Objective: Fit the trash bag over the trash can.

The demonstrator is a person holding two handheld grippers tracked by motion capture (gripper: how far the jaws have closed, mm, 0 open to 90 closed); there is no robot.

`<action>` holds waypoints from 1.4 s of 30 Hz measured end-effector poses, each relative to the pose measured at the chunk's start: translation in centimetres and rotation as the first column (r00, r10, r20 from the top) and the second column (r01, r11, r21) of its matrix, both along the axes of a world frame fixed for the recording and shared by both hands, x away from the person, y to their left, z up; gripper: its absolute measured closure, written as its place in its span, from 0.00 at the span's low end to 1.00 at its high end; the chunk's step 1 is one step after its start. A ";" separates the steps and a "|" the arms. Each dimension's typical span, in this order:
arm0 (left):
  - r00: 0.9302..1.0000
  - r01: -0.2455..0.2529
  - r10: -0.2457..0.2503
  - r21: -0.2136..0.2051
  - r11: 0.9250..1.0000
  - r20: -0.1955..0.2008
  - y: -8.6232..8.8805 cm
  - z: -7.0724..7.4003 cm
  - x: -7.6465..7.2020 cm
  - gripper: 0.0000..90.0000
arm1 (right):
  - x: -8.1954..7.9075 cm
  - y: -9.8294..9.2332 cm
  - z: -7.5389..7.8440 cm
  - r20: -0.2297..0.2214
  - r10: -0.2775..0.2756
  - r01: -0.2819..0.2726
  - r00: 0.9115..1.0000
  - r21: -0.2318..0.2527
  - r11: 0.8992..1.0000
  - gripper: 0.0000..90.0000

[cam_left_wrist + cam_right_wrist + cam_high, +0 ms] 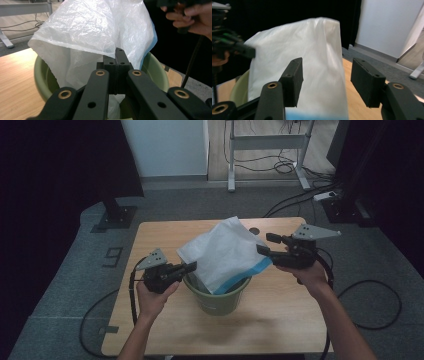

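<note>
Bag (226, 254): white plastic liner with a blue band at one edge, sitting partly inside the green bin (218, 301) mid-bench (280, 320), most of it bunched up above the rim and leaning toward the far right.

Left gripper (190, 267): at the bin's near-left rim, jaws fully closed. In the left gripper view (117, 62) the tips meet right at the bag's lower folded edge; film looks pinched between them, though the contact itself is hard to make out. Bag rises above and beyond the tips, bin wall on both sides.

Right gripper (267, 245): at the bag's right side, near the blue band. Jaws apart; right gripper view (325, 80) shows the bag hanging in the gap between them, closer to the left pad, no pad pressing on it.

Both hands off the bench surface, bin between them.
</note>
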State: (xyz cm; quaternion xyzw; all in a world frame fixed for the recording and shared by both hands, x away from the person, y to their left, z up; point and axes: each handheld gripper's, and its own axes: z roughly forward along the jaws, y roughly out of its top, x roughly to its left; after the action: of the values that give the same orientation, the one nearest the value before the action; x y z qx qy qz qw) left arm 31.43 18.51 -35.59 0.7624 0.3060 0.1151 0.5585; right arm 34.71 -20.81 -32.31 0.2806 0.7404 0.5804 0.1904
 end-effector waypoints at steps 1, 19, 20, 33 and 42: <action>1.000 0.000 0.000 -0.006 1.000 -0.003 0.1 0.0 0.0 1.00 | -0.2 -0.3 -0.3 -0.006 0.010 -0.010 1.000 0.005 1.000 0.47; 1.000 0.016 -0.016 -0.048 0.999 -0.014 2.0 -0.6 0.4 1.00 | 2.2 -1.0 -5.4 -0.098 0.009 -0.005 0.995 0.038 0.999 0.41; 1.000 0.017 -0.018 -0.050 0.999 -0.014 2.0 -0.6 0.4 1.00 | 2.3 -1.0 -5.5 -0.099 0.008 -0.004 0.995 0.037 0.999 0.41; 1.000 0.012 -0.013 -0.070 0.997 -0.018 3.2 -1.0 0.5 1.00 | 3.1 0.1 -6.5 -0.124 0.139 -0.134 0.982 0.051 0.990 0.73; 0.999 -0.045 0.045 -0.030 0.999 0.013 2.7 -0.5 0.0 0.81 | 1.6 0.6 -4.5 -0.057 0.189 -0.186 0.980 0.050 0.981 0.98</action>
State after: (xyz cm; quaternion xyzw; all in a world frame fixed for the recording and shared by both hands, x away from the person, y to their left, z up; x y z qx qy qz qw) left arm 31.42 21.21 -36.11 0.7460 0.3211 0.1283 0.5692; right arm 36.30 -20.21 -36.81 0.2313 0.7558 0.6033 0.1059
